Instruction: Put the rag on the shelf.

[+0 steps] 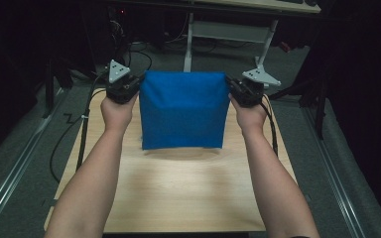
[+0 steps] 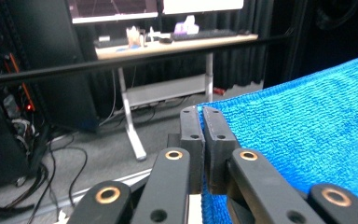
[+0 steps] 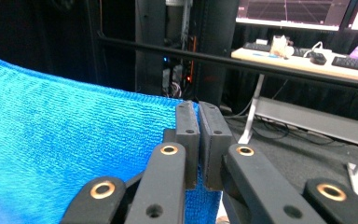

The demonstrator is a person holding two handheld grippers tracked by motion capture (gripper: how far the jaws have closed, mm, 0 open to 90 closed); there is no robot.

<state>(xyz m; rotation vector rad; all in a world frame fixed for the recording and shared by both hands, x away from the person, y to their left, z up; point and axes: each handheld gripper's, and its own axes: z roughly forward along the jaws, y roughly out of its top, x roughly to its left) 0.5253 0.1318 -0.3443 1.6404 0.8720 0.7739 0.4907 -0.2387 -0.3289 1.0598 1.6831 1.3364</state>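
A blue cloth [image 1: 183, 109] hangs stretched between my two grippers above the far half of the wooden table [image 1: 178, 193]. Its lower edge hangs just over the tabletop and throws a shadow there. My left gripper [image 1: 129, 87] is shut on the cloth's upper left corner; in the left gripper view the jaws pinch the blue cloth [image 2: 307, 126] at its corner, left gripper [image 2: 203, 122]. My right gripper [image 1: 240, 89] is shut on the upper right corner; the right gripper view shows the blue cloth [image 3: 60, 140] spreading leftward from the right gripper [image 3: 198, 116].
Beyond the table's far edge lie grey floor, cables [image 1: 139, 54] and the white legs of a desk [image 1: 188, 44]. A black bar [image 2: 121, 63] crosses in front of a desk with monitors and a keyboard. Metal rails [image 1: 15, 173] run along both sides of the table.
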